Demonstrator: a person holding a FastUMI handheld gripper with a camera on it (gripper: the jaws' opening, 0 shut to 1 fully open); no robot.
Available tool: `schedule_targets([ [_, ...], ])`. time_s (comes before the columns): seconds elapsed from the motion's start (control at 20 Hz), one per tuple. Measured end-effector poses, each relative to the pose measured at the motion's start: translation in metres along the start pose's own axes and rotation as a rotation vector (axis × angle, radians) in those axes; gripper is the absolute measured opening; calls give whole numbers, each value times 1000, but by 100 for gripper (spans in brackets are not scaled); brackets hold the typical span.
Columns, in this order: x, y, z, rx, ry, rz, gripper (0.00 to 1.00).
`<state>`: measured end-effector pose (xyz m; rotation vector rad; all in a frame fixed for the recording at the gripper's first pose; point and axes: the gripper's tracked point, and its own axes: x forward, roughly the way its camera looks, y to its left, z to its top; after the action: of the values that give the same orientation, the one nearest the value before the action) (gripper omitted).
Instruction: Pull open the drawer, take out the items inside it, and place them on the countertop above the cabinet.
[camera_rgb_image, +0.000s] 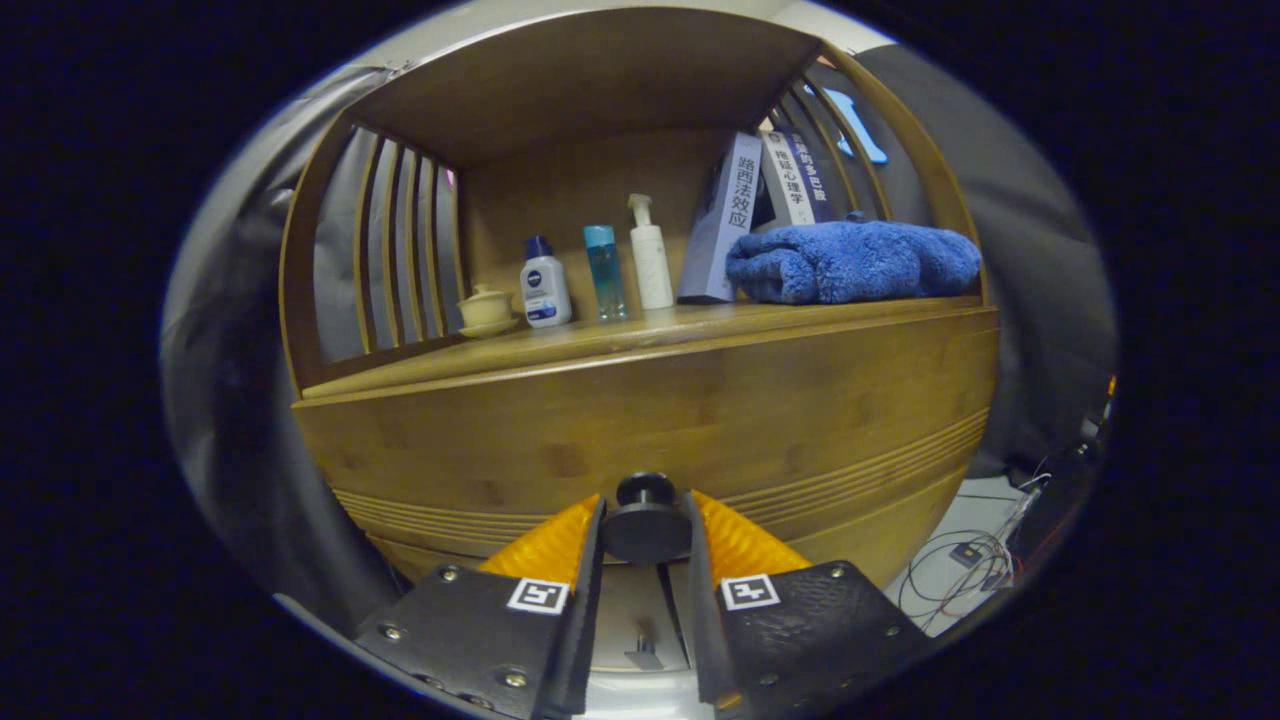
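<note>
gripper (645, 525) fingers tight on both sides of drawer knob (645, 520), no slack | countertop (620, 340) front strip bare, passable | back row blocks: teacup (486, 307), three bottles (600, 272), leaning books (722, 220) | blue towel (850, 262) fills right end

On the countertop (560, 345): cup (485, 308), then three bottles (545, 283) rightward, books (722, 220) leaning behind a folded towel (850, 262); below, the drawer (650, 420), its knob (646, 520) between the gripper (645, 535) fingers (both pressing its sides).
</note>
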<state>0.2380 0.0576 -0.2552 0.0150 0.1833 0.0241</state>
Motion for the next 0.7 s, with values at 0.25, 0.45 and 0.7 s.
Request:
schedule_targets([
  [0.25,-18,-4,-1,-89,-13,-9,28],
  [0.45,-50,-4,-8,-101,9,-32,28],
  [0.7,-102,-4,-17,-98,5,-24,28],
])
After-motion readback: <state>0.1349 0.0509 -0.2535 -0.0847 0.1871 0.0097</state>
